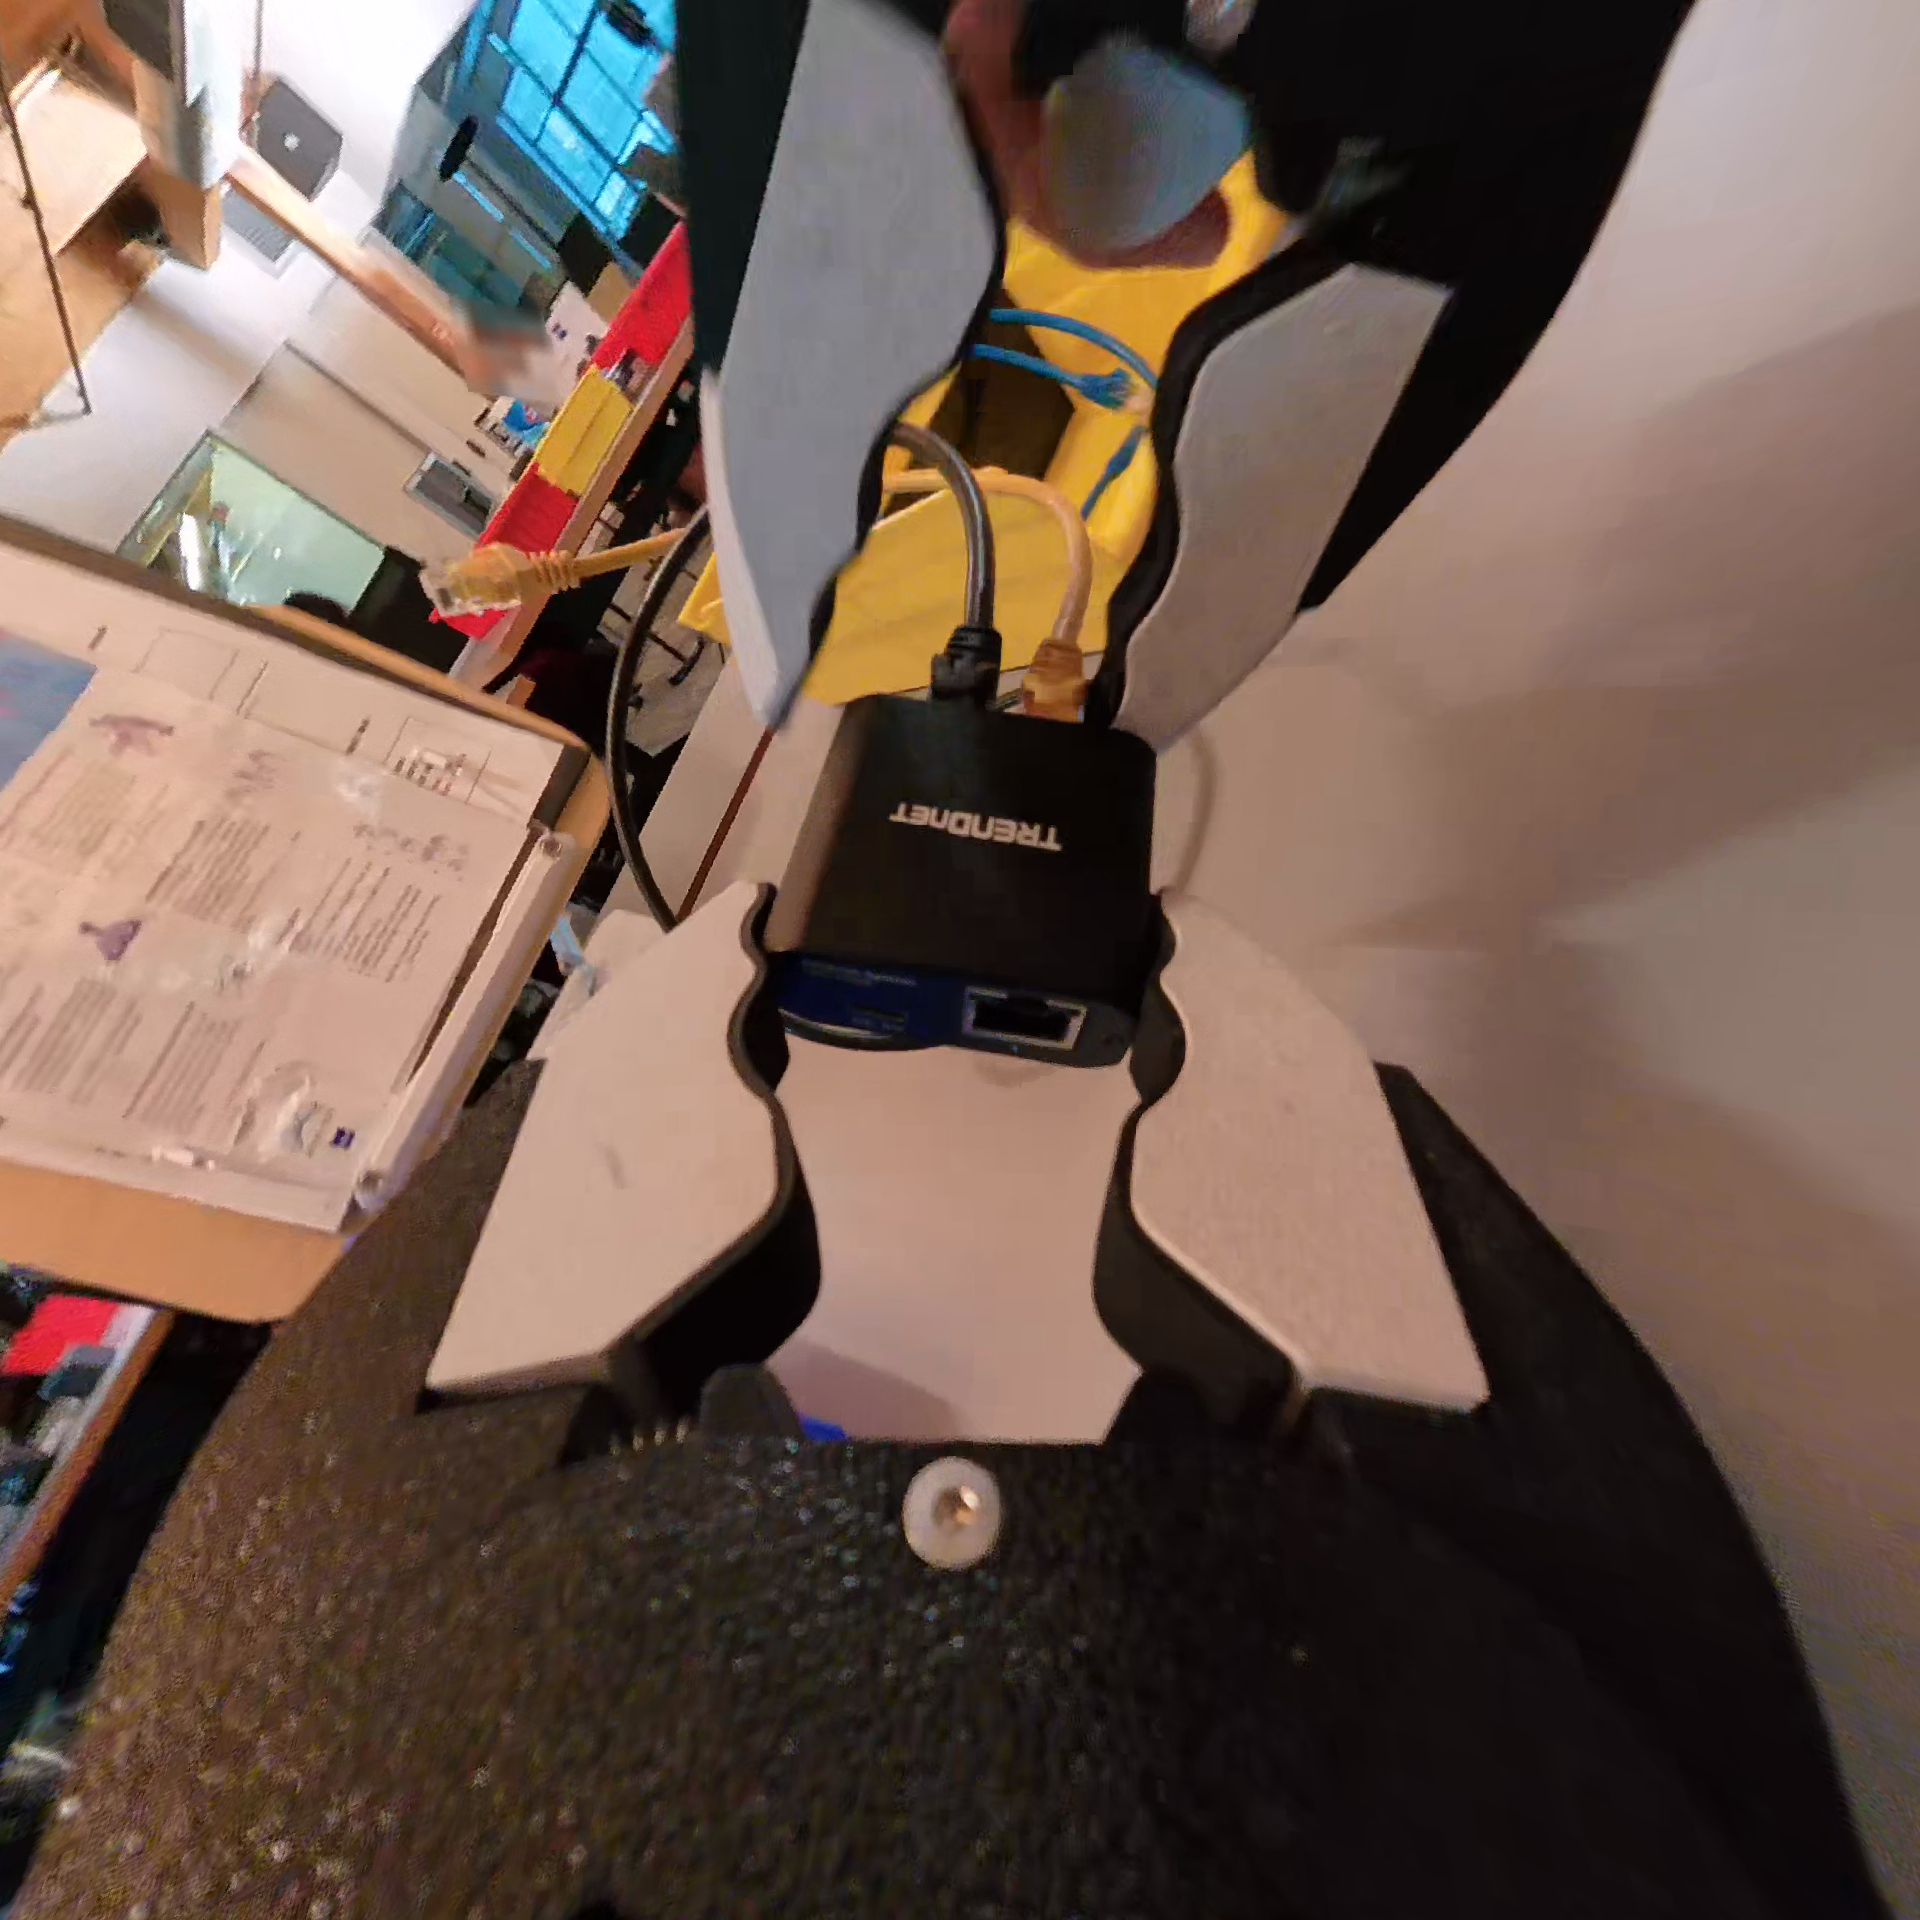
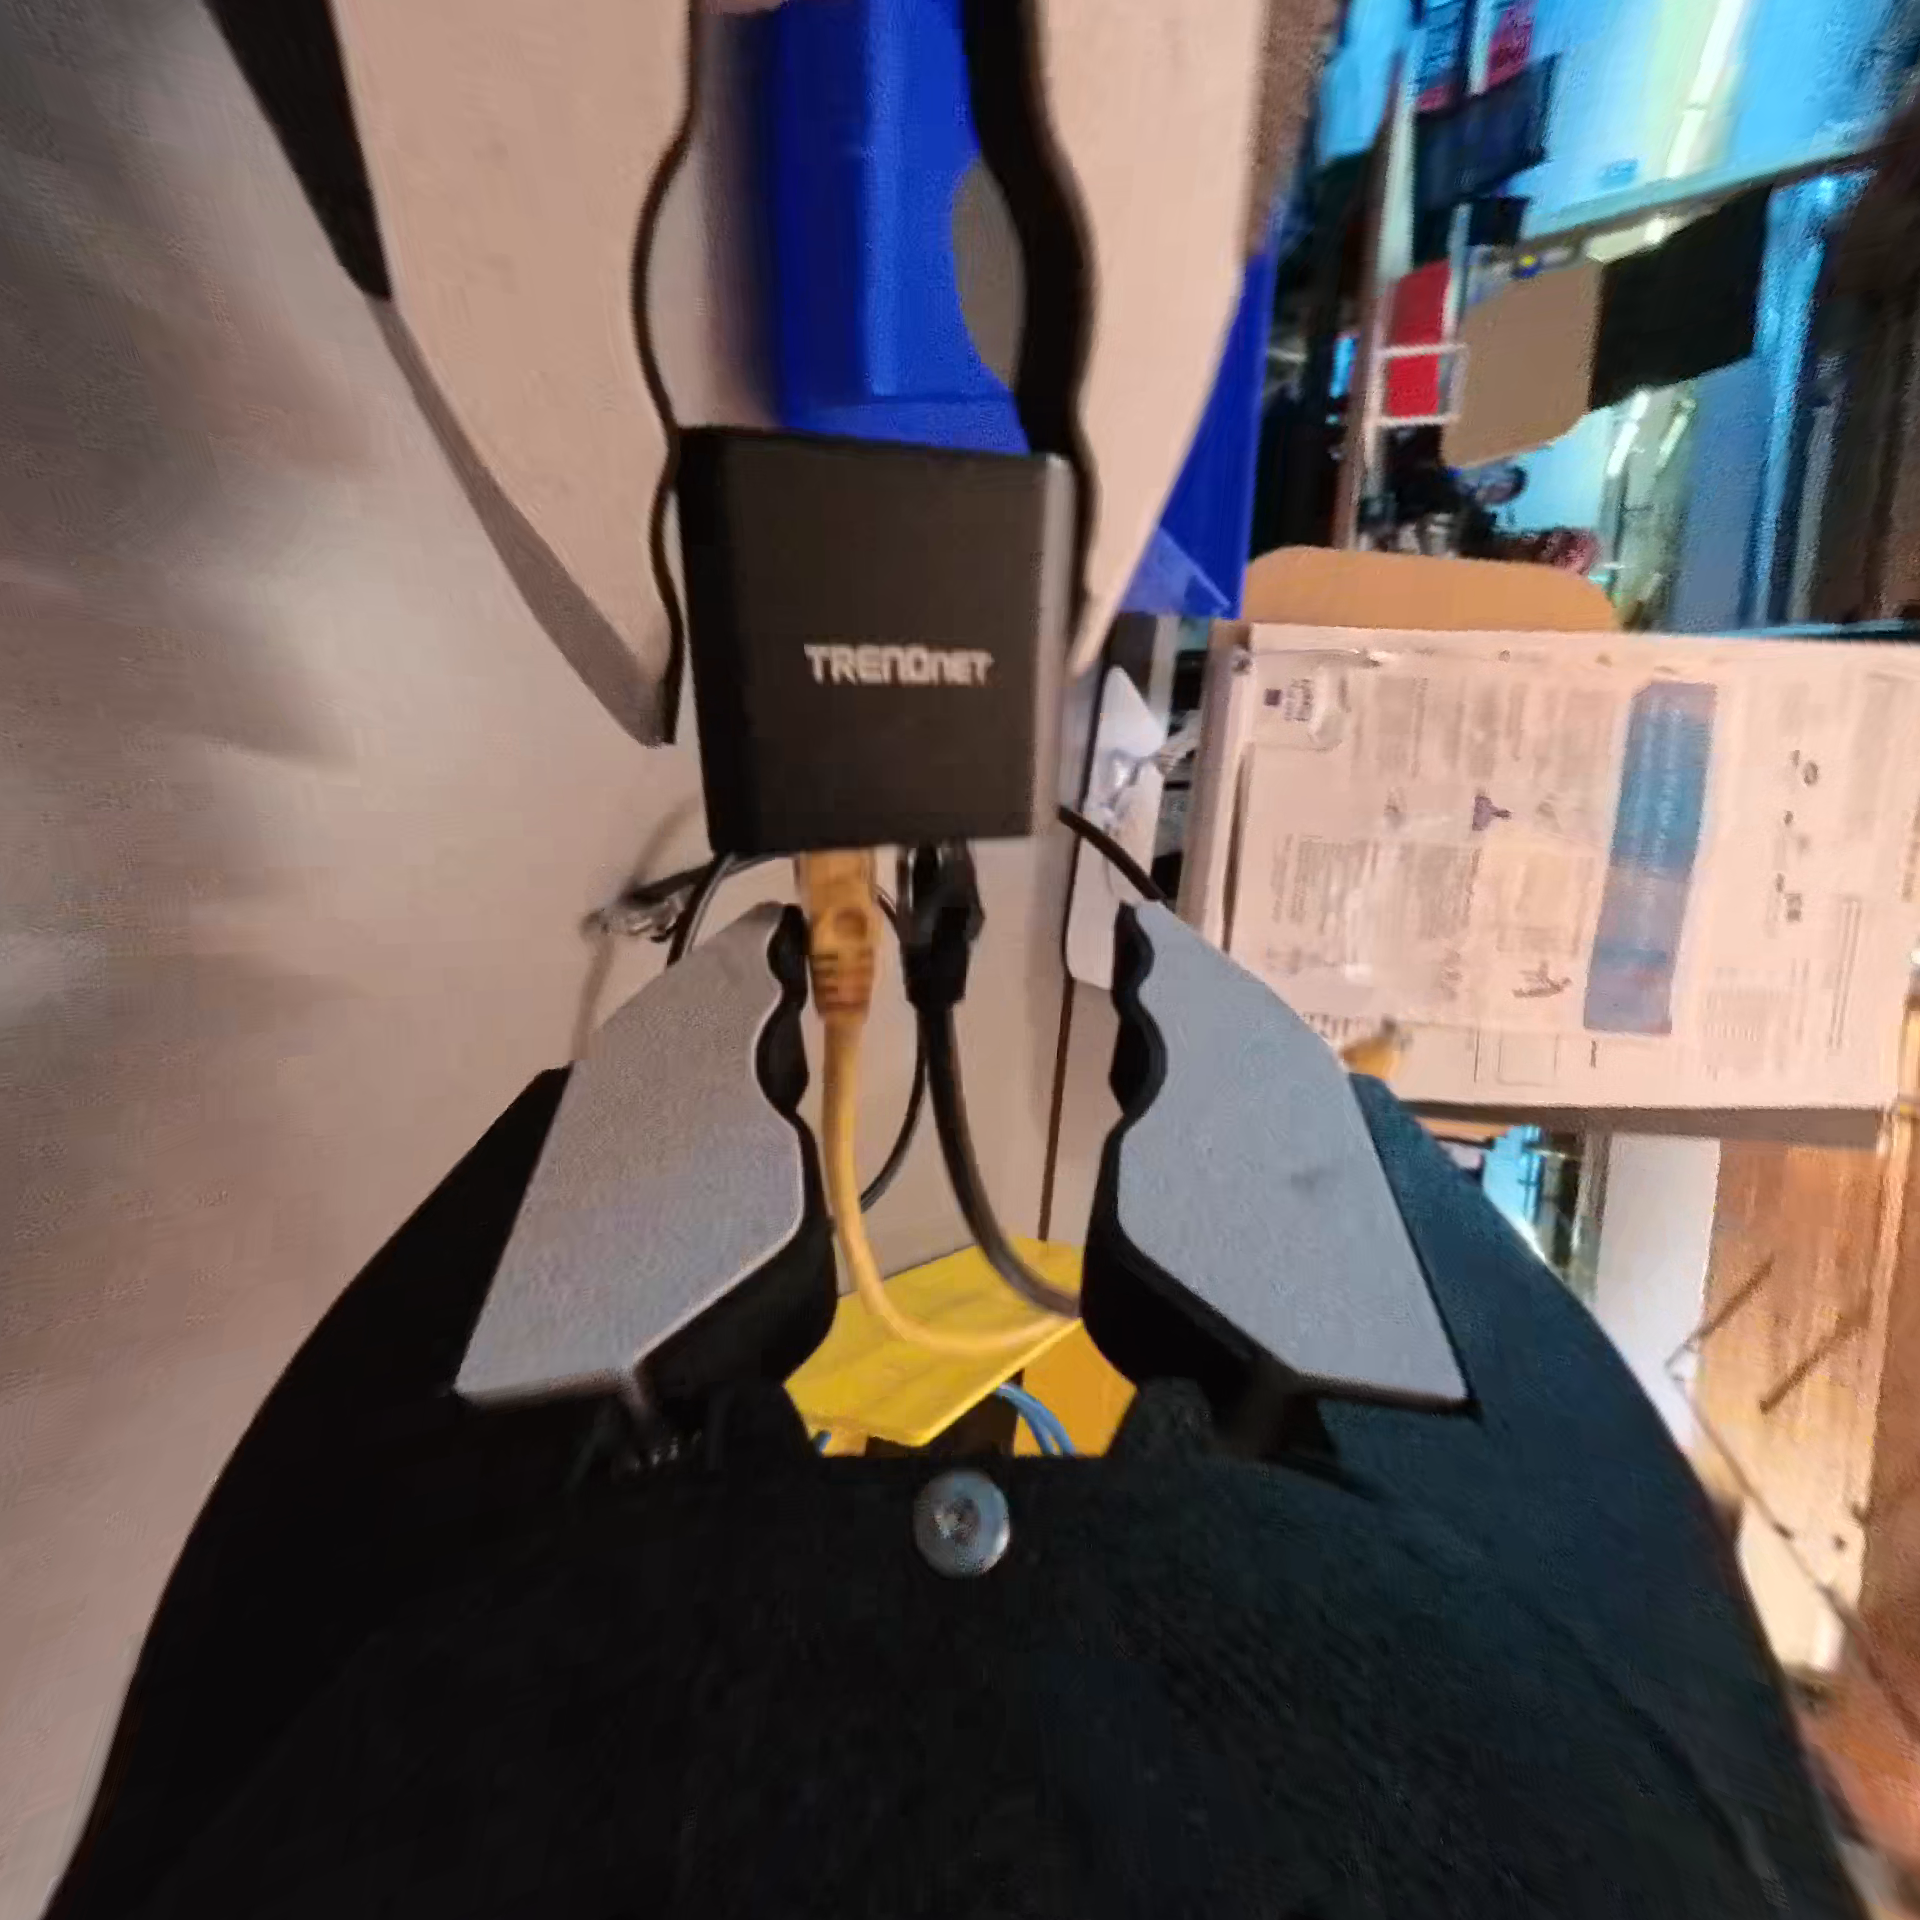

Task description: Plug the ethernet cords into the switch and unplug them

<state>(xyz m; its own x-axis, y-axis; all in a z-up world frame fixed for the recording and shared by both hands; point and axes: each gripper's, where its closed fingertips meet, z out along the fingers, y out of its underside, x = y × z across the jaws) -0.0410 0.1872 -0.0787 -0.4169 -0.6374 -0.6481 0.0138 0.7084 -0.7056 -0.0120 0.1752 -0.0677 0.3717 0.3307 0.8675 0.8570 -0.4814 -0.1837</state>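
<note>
My left gripper (image 1: 958, 935) is shut on the black switch (image 1: 966, 831), pinching its two sides just above the white table. A yellow ethernet plug (image 1: 1058, 675) and a black plug (image 1: 966, 665) sit in the switch's far side. An empty port (image 1: 1023, 1023) faces the left wrist camera. My right gripper (image 2: 961, 935) is open and straddles both plugs, the yellow one (image 2: 842, 935) close to its left finger and the black one (image 2: 940, 925) beside it, just short of the switch (image 2: 873, 644). A loose yellow plug (image 1: 488, 577) hangs off to the left.
A cardboard box with a printed sheet on it (image 1: 239, 935) stands beside the switch; it also shows in the right wrist view (image 2: 1558, 883). A yellow bin (image 1: 1081, 281) holding a blue cable (image 1: 1070, 374) lies under the right gripper. A blue bin (image 2: 873, 260) sits under the left gripper. Spacing between my two grippers at the tips: around 4 cm.
</note>
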